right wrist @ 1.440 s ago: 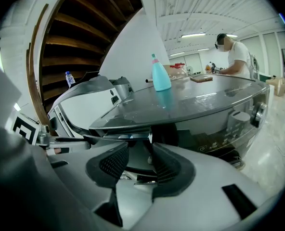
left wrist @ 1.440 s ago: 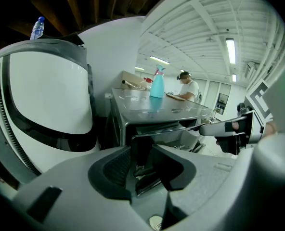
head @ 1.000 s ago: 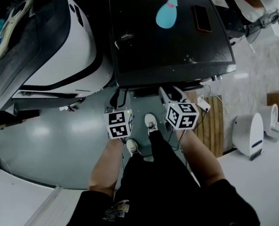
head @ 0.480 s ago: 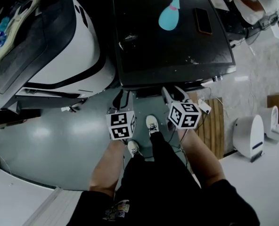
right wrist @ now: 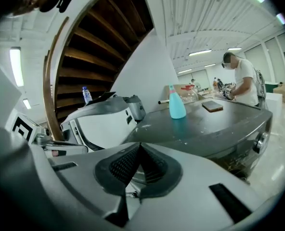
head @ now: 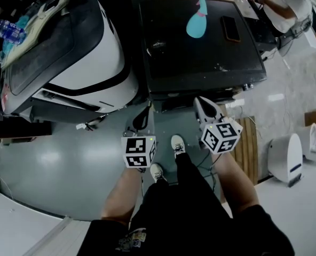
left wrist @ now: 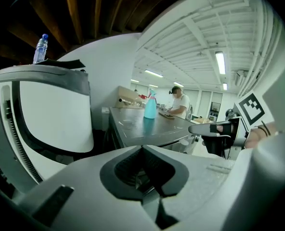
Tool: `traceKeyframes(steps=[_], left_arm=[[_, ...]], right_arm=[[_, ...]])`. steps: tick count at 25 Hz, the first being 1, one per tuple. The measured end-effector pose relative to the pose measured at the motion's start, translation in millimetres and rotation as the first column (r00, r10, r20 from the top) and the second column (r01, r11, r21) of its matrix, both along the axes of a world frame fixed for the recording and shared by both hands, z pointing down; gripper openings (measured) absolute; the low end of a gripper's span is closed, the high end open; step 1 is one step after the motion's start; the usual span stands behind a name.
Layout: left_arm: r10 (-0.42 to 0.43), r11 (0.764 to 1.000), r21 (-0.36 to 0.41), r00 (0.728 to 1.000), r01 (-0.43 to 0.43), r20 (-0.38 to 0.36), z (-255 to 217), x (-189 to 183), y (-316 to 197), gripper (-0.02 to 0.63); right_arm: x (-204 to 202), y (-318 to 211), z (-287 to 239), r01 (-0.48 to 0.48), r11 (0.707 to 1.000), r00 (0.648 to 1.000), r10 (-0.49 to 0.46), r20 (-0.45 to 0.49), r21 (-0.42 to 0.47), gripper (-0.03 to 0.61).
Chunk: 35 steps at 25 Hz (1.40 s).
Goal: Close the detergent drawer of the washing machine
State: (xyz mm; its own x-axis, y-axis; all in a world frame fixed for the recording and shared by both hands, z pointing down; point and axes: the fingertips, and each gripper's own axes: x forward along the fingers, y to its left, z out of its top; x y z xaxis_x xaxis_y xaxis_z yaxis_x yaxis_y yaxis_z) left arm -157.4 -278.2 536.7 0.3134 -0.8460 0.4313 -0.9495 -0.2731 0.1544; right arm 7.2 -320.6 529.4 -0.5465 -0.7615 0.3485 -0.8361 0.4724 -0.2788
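The washing machine (head: 200, 52) is the dark-topped box straight ahead; its top also shows as a grey slab in the left gripper view (left wrist: 142, 129) and the right gripper view (right wrist: 205, 124). Its front face is foreshortened under the top's near edge, so I cannot make out the detergent drawer. My left gripper (head: 142, 119) hangs just before the machine's near left corner. My right gripper (head: 206, 109) is close to the near edge, right of centre. Both have just closed, shut with nothing between the pads (left wrist: 142, 149) (right wrist: 138, 146).
A blue spray bottle (head: 197, 23) and a phone (head: 231, 29) lie on the machine's top. A large white appliance (head: 67, 63) with a water bottle (head: 6, 28) stands left. At the right are a wooden pallet (head: 249, 148) and a small white unit (head: 283, 159). A person (head: 286, 4) works behind.
Both grippers have risen and come nearer to the machine's front edge. Their jaws stood apart before and now meet. The view has tilted slightly.
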Motion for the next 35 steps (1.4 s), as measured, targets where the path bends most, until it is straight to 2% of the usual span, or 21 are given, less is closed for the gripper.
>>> traceKeyframes(steps=[3,6,12,20,27,35], left_arm=[[0.016,0.998,0.061,1.0,-0.016,-0.012,-29,-9,19,0.003],[0.043,0.992,0.121,0.999,-0.043,0.005,-57,-19,45,0.003],[0.093,0.971,0.217,0.995,-0.098,0.034,-103,-31,102,0.003],[0.138,0.961,0.238,0.99,-0.142,0.034,-117,-38,164,0.003],[0.192,0.947,0.257,0.981,-0.192,0.026,-130,-18,196,0.003],[0.178,0.951,0.256,0.984,-0.174,0.007,-132,14,216,0.003]], right_arm=[[-12,20,-35,0.027,0.997,0.999,-0.029,0.031,0.069,-0.002],[-24,47,-67,0.037,0.991,0.998,-0.043,0.046,0.128,-0.002],[-41,105,-112,0.059,0.967,0.998,-0.064,0.015,0.246,-0.002],[-54,177,-147,0.06,0.945,0.998,-0.054,-0.025,0.323,-0.003],[-47,215,-160,0.065,0.938,0.998,-0.053,-0.046,0.342,-0.002],[-18,238,-159,0.104,0.937,0.994,-0.087,-0.067,0.333,-0.003]])
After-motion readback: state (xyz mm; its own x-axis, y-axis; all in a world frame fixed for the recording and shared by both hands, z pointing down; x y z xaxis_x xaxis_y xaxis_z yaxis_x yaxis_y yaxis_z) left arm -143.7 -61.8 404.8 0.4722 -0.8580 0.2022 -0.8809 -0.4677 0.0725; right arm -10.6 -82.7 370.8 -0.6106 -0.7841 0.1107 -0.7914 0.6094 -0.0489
